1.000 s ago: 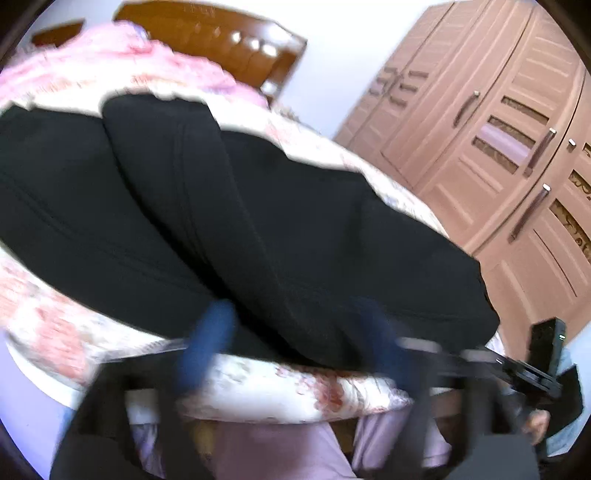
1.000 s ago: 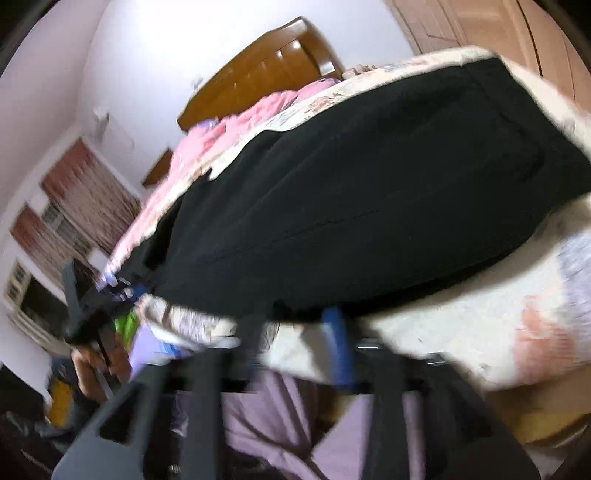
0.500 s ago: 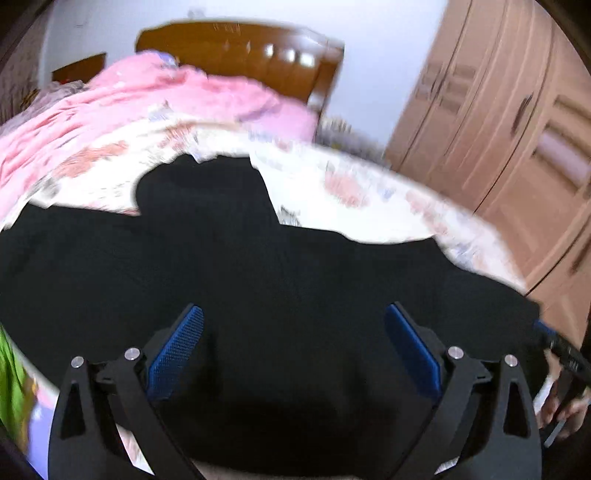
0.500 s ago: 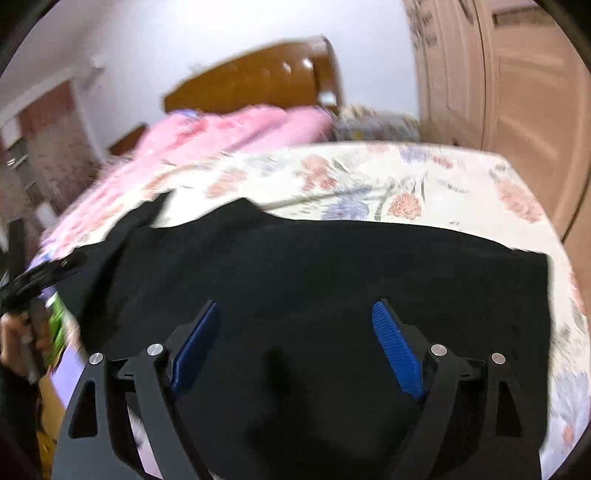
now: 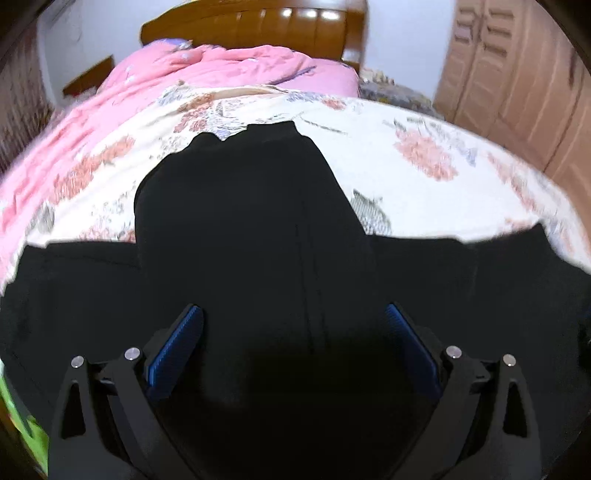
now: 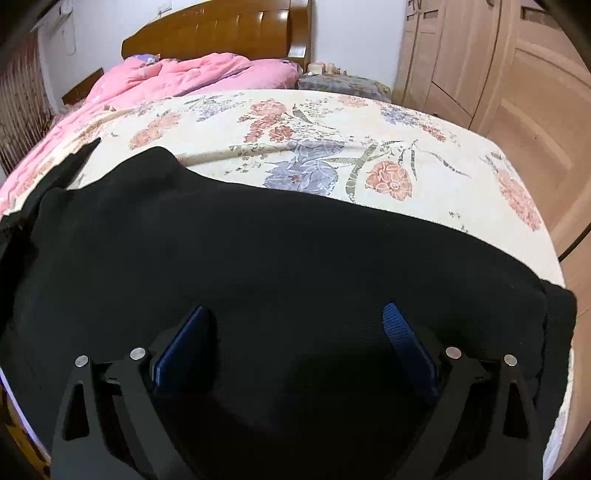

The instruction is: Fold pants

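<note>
Black pants [image 5: 258, 240] lie spread across the near part of a floral bedsheet, one part reaching away toward the headboard in the left wrist view. In the right wrist view the same pants [image 6: 258, 251] fill the lower half of the picture. My left gripper [image 5: 293, 317] hovers over the dark cloth, open, nothing between its blue pads [image 5: 177, 343]. My right gripper [image 6: 295, 317] also hangs above the cloth; its jaws are opening wide and no fabric is pinched between its pads [image 6: 402, 332].
The bed carries a floral sheet [image 6: 314, 140] and a rumpled pink quilt [image 5: 221, 70] near the wooden headboard [image 6: 221, 33]. A light wooden wardrobe [image 6: 498, 74] stands close to the bed's right side. A small covered stand [image 6: 340, 83] sits beside the headboard.
Both grippers have swung from low at the bed's edge to above the pants, looking down on them. Both sets of jaws stand wider than a second ago, the cloth lying flat beneath.
</note>
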Action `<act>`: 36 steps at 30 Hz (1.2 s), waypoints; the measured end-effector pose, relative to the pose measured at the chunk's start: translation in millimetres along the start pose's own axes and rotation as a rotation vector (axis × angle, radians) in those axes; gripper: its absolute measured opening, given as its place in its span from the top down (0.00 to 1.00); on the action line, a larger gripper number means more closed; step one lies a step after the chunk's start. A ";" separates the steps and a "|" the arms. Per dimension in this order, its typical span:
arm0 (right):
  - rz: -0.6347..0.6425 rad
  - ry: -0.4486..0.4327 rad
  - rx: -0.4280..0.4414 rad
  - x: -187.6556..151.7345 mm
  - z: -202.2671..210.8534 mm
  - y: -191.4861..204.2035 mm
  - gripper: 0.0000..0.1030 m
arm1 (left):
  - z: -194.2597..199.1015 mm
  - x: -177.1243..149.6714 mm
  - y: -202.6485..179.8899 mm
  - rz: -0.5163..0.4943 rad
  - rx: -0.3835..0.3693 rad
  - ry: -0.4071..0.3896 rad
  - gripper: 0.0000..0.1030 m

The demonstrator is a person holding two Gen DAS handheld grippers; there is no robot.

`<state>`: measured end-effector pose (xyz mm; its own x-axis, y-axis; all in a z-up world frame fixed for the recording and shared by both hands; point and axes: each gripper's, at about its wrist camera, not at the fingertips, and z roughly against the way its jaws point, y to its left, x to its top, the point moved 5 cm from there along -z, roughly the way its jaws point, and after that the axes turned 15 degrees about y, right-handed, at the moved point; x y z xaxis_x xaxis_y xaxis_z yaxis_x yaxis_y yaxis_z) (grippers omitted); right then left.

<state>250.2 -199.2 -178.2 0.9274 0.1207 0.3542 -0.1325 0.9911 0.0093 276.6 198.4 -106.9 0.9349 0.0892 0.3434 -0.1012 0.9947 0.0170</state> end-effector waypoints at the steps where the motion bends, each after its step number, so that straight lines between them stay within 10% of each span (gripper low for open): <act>1: -0.003 -0.002 0.011 0.6 -0.4 -1.5 0.10 | 0.3 -0.9 -4.0 -0.031 0.037 -0.005 0.12; 4: 0.002 -0.002 0.004 -1.4 1.8 1.2 0.10 | 5.8 -4.4 -11.4 -0.095 0.081 -0.022 0.79; 5: 0.002 -0.002 0.003 -2.1 2.5 1.9 0.09 | 16.1 -6.4 -9.1 -0.092 0.103 -0.054 0.82; 10: 0.002 -0.008 0.009 -3.2 2.9 1.5 0.09 | 92.1 -64.2 72.2 0.222 -0.153 -0.310 0.83; 14: 0.004 -0.007 0.004 -2.7 2.5 2.3 0.09 | 73.9 -134.3 138.0 0.383 -0.271 -0.253 0.80; 21: 0.003 -0.007 0.003 -2.4 2.3 2.7 0.09 | 54.7 -191.1 161.4 0.451 -0.149 -0.221 0.45; 25: 0.003 -0.008 -0.002 -2.6 2.1 3.5 0.09 | 105.5 -142.2 110.7 0.209 -0.003 -0.357 0.16; 30: 0.003 -0.009 -0.001 -2.5 2.1 3.5 0.08 | 65.4 -56.1 32.0 -0.132 0.218 -0.187 0.13; 33: 0.003 -0.009 -0.001 -2.6 2.0 3.6 0.08 | 35.1 -25.8 30.6 -0.204 0.381 -0.129 0.34; 36: 0.002 -0.009 0.002 -2.6 2.0 3.7 0.08 | 11.9 -19.8 30.5 -0.311 0.379 -0.080 0.86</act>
<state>246.6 -196.0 -177.2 0.9237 0.1222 0.3630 -0.1351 0.9908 0.0102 250.9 226.4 -102.0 0.9129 -0.2280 0.3386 0.0483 0.8840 0.4650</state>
